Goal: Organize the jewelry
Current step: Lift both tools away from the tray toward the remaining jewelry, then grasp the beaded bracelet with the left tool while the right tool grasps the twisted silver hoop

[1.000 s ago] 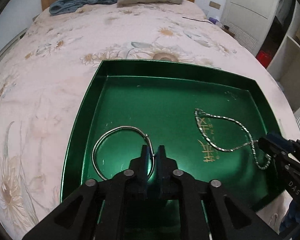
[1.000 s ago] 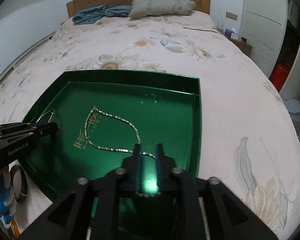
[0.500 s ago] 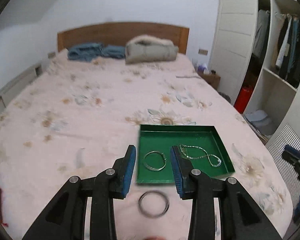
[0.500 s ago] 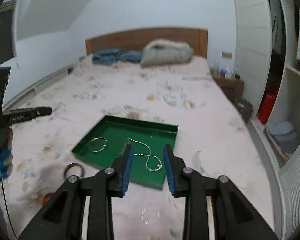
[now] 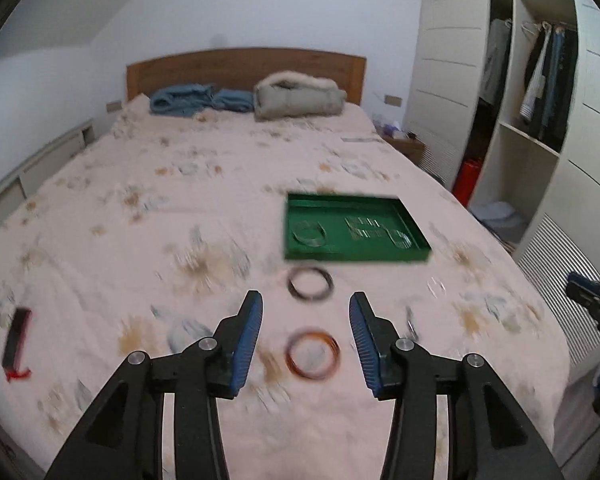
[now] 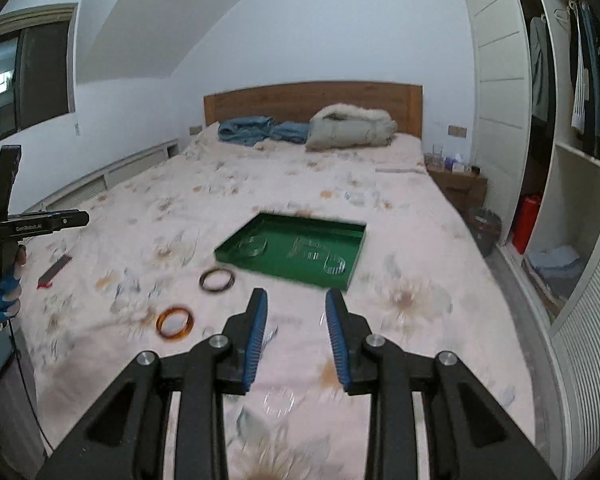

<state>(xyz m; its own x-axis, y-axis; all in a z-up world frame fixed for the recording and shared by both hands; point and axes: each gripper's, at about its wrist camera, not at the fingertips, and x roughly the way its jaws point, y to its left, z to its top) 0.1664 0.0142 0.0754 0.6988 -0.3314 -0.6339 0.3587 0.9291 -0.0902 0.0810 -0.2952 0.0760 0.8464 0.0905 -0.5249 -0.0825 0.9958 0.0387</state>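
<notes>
A green tray [image 5: 356,257] lies on the flowered bed, holding a silver bangle [image 5: 309,234] and a chain necklace [image 5: 380,233]. In front of it on the sheet lie a dark bangle [image 5: 310,283] and an amber bangle [image 5: 312,354]. My left gripper [image 5: 306,297] hangs well above the two loose bangles, its jaws opening with nothing between them. My right gripper [image 6: 296,296] is open and empty, high above the bed short of the tray [image 6: 280,267]. The right wrist view shows the dark bangle [image 6: 217,280] and amber bangle [image 6: 175,322] to its left. Motion blur softens everything.
A small silver piece [image 6: 270,334] lies on the sheet near the right gripper. A red and black object [image 5: 16,338] sits at the bed's left. A blue blanket [image 5: 196,100] and a grey jacket [image 5: 300,96] lie by the headboard. A wardrobe [image 5: 540,120] stands right.
Both grippers let go and pulled far back and up from the tray, jaws now apart. The silver bangle and the necklace stay in the tray. Two loose bangles came into view.
</notes>
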